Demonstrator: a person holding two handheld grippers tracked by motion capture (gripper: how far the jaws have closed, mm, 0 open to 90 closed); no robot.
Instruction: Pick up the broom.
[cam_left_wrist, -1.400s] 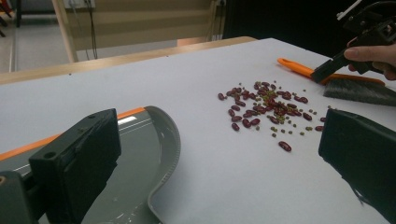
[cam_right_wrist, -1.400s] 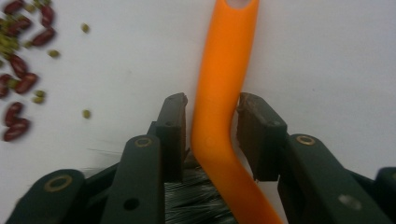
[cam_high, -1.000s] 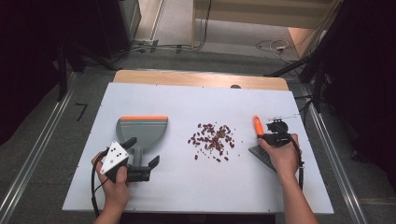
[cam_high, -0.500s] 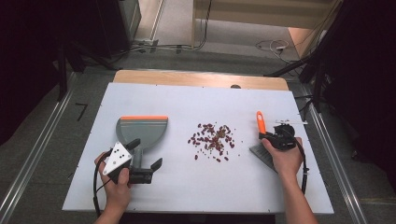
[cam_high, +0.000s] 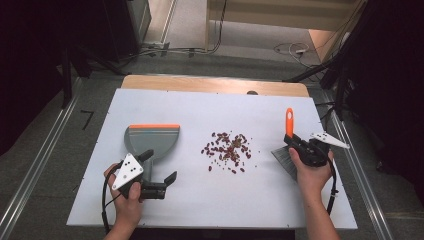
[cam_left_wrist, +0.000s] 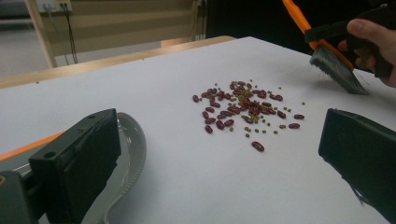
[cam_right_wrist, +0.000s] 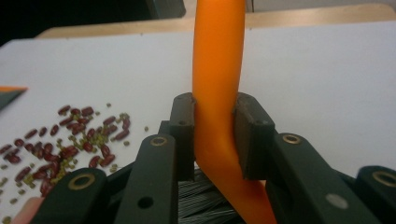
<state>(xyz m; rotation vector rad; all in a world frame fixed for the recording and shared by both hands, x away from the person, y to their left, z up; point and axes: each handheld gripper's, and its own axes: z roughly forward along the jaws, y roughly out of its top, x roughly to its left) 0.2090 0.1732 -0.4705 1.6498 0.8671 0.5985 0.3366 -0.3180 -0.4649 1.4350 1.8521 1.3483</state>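
A grey dustpan (cam_high: 152, 136) with an orange lip lies at the left of the white table (cam_high: 165, 107). Its handle end (cam_left_wrist: 128, 154) sits by the left jaw of my left gripper (cam_high: 159, 166), which stands open (cam_left_wrist: 219, 135) and holds nothing. A scatter of red beans and small green ones (cam_high: 227, 149) (cam_left_wrist: 243, 106) (cam_right_wrist: 70, 135) lies mid-table. My right gripper (cam_high: 301, 146) (cam_right_wrist: 217, 121) is shut on the orange handle (cam_right_wrist: 217, 70) of a hand brush (cam_high: 288, 122). The brush's grey bristles (cam_high: 284, 159) (cam_left_wrist: 334, 67) hang to the right of the beans, apart from them.
The table's wooden far edge (cam_high: 215, 84) borders a floor with cables. Metal rails (cam_high: 362, 180) run along both sides of the table. Bare table surface lies in front of the beans and behind them.
My right gripper has carried the brush a little to the right, away from the beans. The left gripper has edged slightly right beside the dustpan handle, still open.
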